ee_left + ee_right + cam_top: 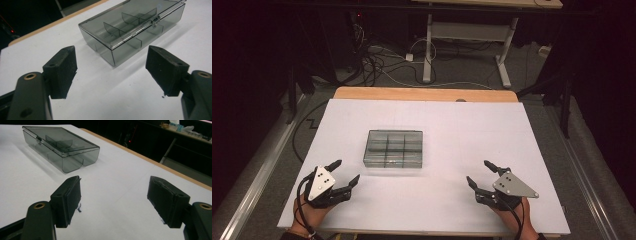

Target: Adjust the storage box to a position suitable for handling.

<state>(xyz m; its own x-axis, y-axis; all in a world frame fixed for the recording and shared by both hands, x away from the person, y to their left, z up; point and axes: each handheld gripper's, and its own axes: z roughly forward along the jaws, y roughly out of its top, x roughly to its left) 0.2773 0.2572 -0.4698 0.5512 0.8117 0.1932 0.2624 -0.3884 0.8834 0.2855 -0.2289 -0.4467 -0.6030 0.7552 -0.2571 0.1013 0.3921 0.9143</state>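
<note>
Nearest the person, the left tongs (346, 171) are hovering low over the white table (462, 130), their jaws standing wide apart with nothing between them, aiming toward the box's near left corner. The right tongs (478, 173) are waiting to the box's right and nearer the person, well apart from it, jaws likewise spread and gripping nothing. Farther in, the smoky clear plastic box (393, 148) is lying flat on the table, lid closed, its inner dividers showing through; its small latch (155, 21) is facing the left tongs in the left gripper view.
</note>
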